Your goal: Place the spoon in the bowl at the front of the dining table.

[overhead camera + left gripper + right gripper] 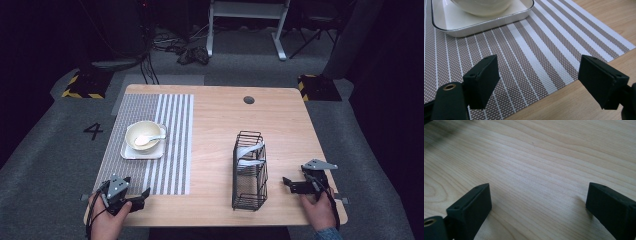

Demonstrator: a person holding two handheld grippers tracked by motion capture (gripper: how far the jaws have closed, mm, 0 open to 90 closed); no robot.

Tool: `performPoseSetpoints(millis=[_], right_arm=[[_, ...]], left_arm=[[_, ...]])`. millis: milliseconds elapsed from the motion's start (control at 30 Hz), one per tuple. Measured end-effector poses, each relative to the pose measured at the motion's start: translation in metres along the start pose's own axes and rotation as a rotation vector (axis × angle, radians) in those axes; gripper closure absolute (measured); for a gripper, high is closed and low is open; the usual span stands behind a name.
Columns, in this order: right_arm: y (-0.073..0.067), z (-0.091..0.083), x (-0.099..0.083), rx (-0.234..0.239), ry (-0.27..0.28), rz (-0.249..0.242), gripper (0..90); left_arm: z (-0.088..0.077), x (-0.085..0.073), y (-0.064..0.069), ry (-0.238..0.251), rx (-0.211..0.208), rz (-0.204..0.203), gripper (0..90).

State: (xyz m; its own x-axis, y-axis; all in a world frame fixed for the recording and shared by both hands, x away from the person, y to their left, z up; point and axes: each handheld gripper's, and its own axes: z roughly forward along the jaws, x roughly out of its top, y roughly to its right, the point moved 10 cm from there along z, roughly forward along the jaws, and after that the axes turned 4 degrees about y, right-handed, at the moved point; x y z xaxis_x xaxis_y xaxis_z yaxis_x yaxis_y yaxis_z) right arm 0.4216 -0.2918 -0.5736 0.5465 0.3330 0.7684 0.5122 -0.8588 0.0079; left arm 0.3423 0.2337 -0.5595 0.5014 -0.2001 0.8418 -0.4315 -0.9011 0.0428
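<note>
A cream bowl [143, 134] with a white spoon [148, 139] in it sits on a square white plate [129, 152] on the striped placemat [170, 145]. A black wire rack [249, 170] holding white pieces [250, 150] stands right of centre. My left gripper [134, 196] rests at the mat's near edge, open and empty; in the left gripper view its spread jaws frame the mat [536, 47], with the plate [474, 20] and the bowl [481, 6] just ahead. My right gripper [295, 184] sits right of the rack, open over bare wood [536, 170].
The wooden table [220, 120] has a round grommet hole [248, 100] near its far edge. Beyond it lie grey floor, yellow-black marked blocks [80, 85], cables and a white desk frame [247, 25].
</note>
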Motion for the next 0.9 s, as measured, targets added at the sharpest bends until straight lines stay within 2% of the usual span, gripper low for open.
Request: performPoseSetpoints(millis=[100, 200, 233, 367, 600, 767, 900], right_arm=[[0.000, 0.000, 0.000, 0.000, 0.000, 0.000, 6.4], [0.000, 0.000, 0.000, 0.000, 0.000, 0.000, 6.4], [0.000, 0.000, 0.000, 0.000, 0.000, 0.000, 6.4], [0.000, 0.000, 0.000, 0.000, 0.000, 0.000, 6.4], [0.000, 0.000, 0.000, 0.000, 0.000, 0.000, 6.4], [0.000, 0.000, 0.000, 0.000, 0.000, 0.000, 6.4], [0.000, 0.000, 0.000, 0.000, 0.000, 0.000, 6.4]], left_arm=[[0.001, -0.001, 0.000, -0.003, 0.000, 0.001, 17.1], [0.003, -0.008, 0.001, -0.036, -0.006, 0.000, 16.5], [0.004, -0.010, 0.000, -0.050, -0.007, 0.012, 16.5], [0.006, -0.015, 0.001, -0.064, -0.006, 0.023, 15.2], [0.007, -0.015, 0.001, -0.058, -0.004, 0.017, 15.2], [0.007, -0.016, 0.001, -0.062, 0.010, 0.038, 15.1], [0.007, -0.016, 0.001, -0.062, 0.010, 0.038, 15.1]])
